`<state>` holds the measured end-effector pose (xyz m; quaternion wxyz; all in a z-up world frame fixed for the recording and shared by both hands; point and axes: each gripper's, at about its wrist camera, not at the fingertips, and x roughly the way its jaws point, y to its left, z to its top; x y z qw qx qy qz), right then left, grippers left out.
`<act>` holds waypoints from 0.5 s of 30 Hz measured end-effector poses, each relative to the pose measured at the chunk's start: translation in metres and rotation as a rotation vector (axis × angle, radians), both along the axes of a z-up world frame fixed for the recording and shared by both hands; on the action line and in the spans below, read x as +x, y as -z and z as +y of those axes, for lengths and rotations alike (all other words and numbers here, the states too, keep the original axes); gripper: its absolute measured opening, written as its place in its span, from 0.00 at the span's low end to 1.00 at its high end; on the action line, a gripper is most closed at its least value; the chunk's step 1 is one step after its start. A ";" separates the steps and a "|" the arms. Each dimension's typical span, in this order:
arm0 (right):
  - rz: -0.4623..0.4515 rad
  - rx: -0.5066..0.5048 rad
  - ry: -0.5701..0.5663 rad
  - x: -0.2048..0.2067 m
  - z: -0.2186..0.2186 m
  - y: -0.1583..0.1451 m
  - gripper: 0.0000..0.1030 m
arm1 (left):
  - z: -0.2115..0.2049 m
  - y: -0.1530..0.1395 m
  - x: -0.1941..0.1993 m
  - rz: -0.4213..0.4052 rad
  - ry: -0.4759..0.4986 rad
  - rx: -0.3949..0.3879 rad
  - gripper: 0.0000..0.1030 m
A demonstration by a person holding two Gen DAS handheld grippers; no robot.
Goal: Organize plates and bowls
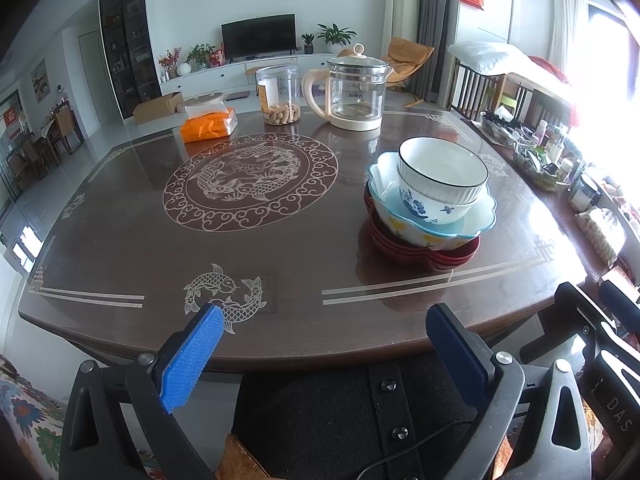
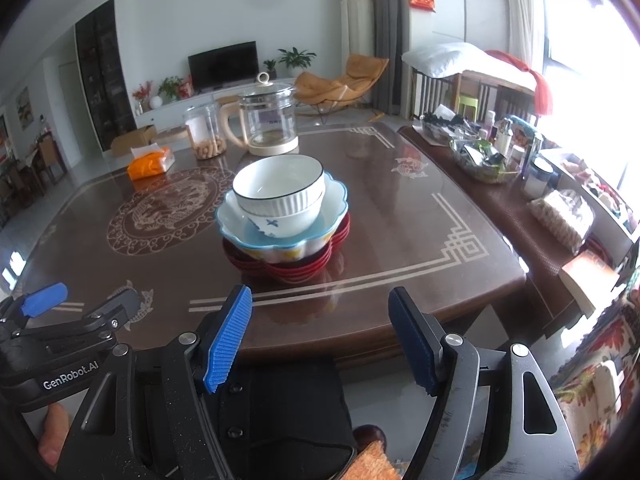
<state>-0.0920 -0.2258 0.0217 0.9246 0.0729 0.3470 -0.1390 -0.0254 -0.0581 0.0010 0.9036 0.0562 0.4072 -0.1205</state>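
Note:
One stack of dishes stands on the brown table (image 1: 280,260) (image 2: 400,248). On top is a white ribbed bowl (image 1: 444,172) (image 2: 280,188) with a dark rim. It sits in a blue-flowered bowl (image 1: 428,206) (image 2: 288,220), inside a scalloped light-blue bowl (image 1: 472,224) (image 2: 332,204), on red scalloped plates (image 1: 420,256) (image 2: 304,268). My left gripper (image 1: 324,320) is open and empty at the table's near edge, left of the stack. My right gripper (image 2: 320,308) is open and empty, just short of the stack. The left gripper also shows in the right wrist view (image 2: 80,300).
At the table's far side stand a glass kettle (image 1: 356,92) (image 2: 270,120), a jar of peanuts (image 1: 279,94) (image 2: 206,132) and an orange tissue pack (image 1: 209,125) (image 2: 151,163). A side bench (image 2: 520,216) with baskets of bottles runs along the right. A person's dark garment (image 1: 340,412) lies below.

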 end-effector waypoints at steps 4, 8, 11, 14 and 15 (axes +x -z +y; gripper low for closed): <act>0.002 0.000 -0.002 0.001 0.000 0.001 0.72 | 0.000 0.000 0.000 -0.001 -0.001 0.002 0.98; 0.006 0.001 -0.004 0.001 -0.001 0.002 0.72 | -0.001 0.000 0.000 -0.001 0.001 0.003 0.98; 0.006 0.001 -0.003 0.001 -0.001 0.003 0.72 | -0.002 0.000 0.000 -0.003 0.004 0.007 0.98; 0.007 0.001 -0.005 0.001 -0.001 0.003 0.72 | -0.003 0.000 0.000 -0.003 0.006 0.008 0.98; 0.008 0.001 -0.005 0.001 -0.001 0.003 0.72 | -0.003 0.001 0.000 -0.004 0.007 0.008 0.98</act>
